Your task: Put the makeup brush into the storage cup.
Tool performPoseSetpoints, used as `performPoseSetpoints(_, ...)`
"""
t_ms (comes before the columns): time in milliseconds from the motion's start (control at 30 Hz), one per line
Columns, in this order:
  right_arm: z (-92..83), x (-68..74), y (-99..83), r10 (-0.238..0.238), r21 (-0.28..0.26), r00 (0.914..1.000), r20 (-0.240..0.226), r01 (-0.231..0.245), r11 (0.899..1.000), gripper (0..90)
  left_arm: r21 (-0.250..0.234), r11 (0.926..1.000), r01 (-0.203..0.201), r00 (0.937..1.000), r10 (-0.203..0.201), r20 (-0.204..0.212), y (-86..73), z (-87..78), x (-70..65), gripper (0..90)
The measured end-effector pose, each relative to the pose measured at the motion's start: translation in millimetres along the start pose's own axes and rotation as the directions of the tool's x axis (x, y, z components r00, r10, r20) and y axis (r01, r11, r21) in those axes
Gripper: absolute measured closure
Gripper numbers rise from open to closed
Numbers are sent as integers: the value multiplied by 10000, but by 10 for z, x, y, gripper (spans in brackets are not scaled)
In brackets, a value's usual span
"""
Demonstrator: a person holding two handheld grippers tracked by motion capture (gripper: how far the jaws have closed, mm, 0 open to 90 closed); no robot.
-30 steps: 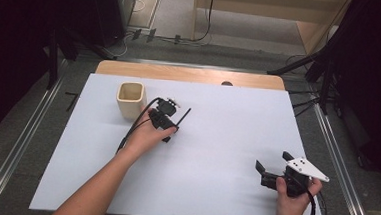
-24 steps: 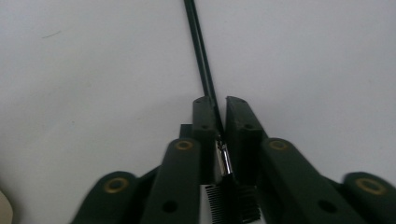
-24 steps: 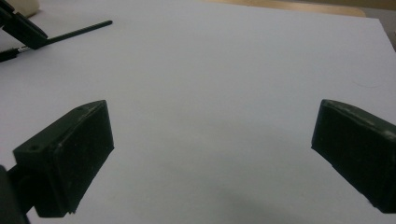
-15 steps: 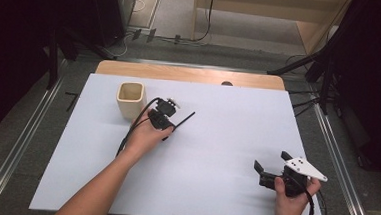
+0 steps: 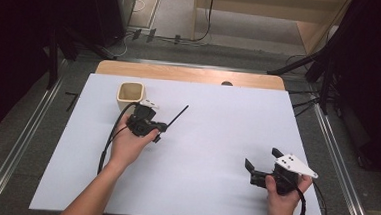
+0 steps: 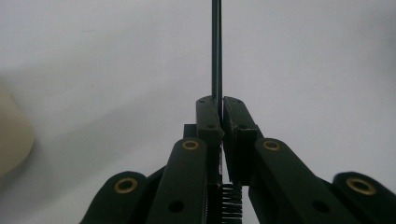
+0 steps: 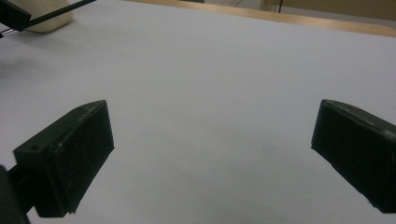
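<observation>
- Compared to a second back: left gripper had lifted away from the beige cup, jaws just snapped together on the thin black rod.
- Rod stuck out past the cup's right side.
- Right gripper far right of the cup, jaws wide apart, holding nothing.

left hand-held gripper: black body, black cable trailing back along the forearm, small pale plate on top | its jaws: black link arms with brass-coloured pivot pins, a coil spring between them | right hand-held gripper: black, blocky flat pads, grey three-cornered plate with dark dots, black cable | arms: bare, no sleeves
</observation>
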State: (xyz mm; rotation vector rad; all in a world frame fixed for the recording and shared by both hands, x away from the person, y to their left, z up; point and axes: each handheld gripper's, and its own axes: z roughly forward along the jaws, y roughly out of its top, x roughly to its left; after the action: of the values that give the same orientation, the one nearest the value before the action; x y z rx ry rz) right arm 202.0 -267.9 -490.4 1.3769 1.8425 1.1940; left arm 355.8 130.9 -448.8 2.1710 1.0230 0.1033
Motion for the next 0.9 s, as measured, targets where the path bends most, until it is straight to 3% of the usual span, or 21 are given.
performPoseSetpoints(233,105,151,129,-310,-22,9991,-299,310,9995,4,-929,9955,166,9996,-142,262,-181,-138,-16,871)
performPoseSetpoints(367,183,282,292,-509,-193,9968,-608,498,9986,4,-1597,9865,367,9987,-305,413,-320,-234,-32,871)
performPoseSetpoints(567,325,461,470,-631,-449,9934,-962,590,9972,5,-2185,9748,447,9977,-323,601,-434,-274,-53,871)
performPoseSetpoints(767,450,664,755,-1034,-728,9878,-1162,953,9928,45,-2915,9545,633,9936,-330,1077,-498,-316,-61,872)
performPoseSetpoints(833,488,733,799,-1101,-770,9849,-1339,1004,9920,50,-3113,9484,601,9938,-274,1081,-513,-311,-93,871)
performPoseSetpoints(900,529,791,799,-998,-701,9818,-1615,895,9935,58,-3347,9394,736,9897,-274,1405,-522,-313,-111,872)
